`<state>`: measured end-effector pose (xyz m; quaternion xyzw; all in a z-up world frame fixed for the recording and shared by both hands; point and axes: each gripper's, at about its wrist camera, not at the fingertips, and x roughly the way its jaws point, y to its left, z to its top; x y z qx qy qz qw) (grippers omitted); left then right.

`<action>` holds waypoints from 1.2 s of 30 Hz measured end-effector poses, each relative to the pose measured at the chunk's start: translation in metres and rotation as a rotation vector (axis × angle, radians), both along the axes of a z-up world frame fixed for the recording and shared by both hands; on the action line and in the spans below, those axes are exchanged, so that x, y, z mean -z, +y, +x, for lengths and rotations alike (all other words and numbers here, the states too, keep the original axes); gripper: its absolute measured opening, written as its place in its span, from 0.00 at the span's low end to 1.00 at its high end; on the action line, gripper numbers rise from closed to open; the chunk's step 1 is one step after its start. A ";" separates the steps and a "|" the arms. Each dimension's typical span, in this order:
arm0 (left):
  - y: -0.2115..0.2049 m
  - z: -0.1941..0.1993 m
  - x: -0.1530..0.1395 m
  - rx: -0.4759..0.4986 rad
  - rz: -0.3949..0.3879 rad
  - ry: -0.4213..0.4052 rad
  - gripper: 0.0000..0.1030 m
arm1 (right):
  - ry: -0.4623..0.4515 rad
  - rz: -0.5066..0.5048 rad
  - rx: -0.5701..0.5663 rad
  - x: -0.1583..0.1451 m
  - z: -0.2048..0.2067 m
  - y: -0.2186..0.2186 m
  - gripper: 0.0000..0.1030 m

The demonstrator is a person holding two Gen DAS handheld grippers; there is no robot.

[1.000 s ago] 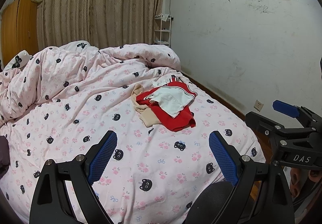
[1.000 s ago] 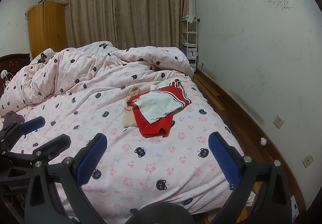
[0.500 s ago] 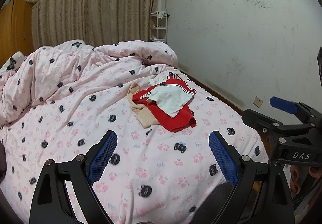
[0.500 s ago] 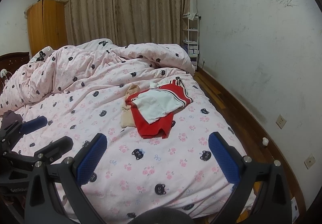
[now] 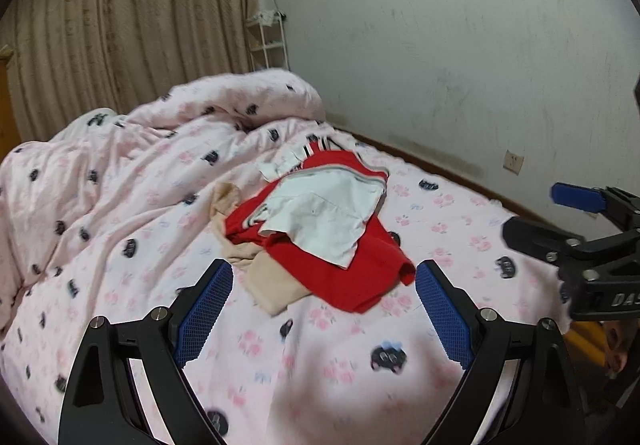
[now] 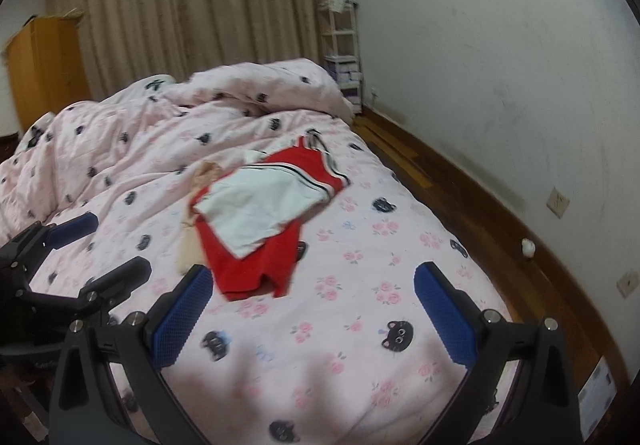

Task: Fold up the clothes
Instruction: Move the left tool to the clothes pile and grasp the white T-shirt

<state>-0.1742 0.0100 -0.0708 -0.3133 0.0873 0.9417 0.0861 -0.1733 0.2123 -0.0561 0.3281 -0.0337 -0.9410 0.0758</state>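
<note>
A small pile of clothes lies on the pink cat-print bed (image 5: pixel 328 365): a red garment (image 5: pixel 352 269) (image 6: pixel 260 261) with striped trim, a white garment (image 5: pixel 324 213) (image 6: pixel 260 209) on top of it, and a beige piece (image 5: pixel 272 285) (image 6: pixel 188 249) under its left side. My left gripper (image 5: pixel 322 309) hovers open just short of the pile, nothing between its blue pads. My right gripper (image 6: pixel 306 315) is open too, above the bed's near end and short of the red garment. Each gripper shows in the other's view, at the frame's side.
A rumpled pink duvet (image 5: pixel 140 165) fills the bed's far and left side. A white wall (image 5: pixel 460 45) with sockets and a strip of wooden floor (image 6: pixel 460 213) run along the right. A white shelf (image 6: pixel 340 45), curtains (image 6: pixel 200 5) and a wooden wardrobe (image 6: pixel 44 65) stand behind.
Both grippers have moved forward and lower toward the clothes pile, which now looks larger in both views. Both stay open; the clothes have not moved.
</note>
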 end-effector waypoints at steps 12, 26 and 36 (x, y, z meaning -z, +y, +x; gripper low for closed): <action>0.024 -0.078 0.070 0.100 -0.156 -0.087 0.81 | -0.103 -0.079 0.062 0.046 -0.040 0.028 0.99; 0.038 -0.113 0.104 0.110 -0.252 -0.148 0.41 | -0.151 -0.093 0.003 0.056 -0.057 0.015 0.99; 0.015 -0.110 0.074 0.078 -0.100 -0.140 0.11 | -0.146 -0.092 0.001 0.049 -0.052 0.012 0.99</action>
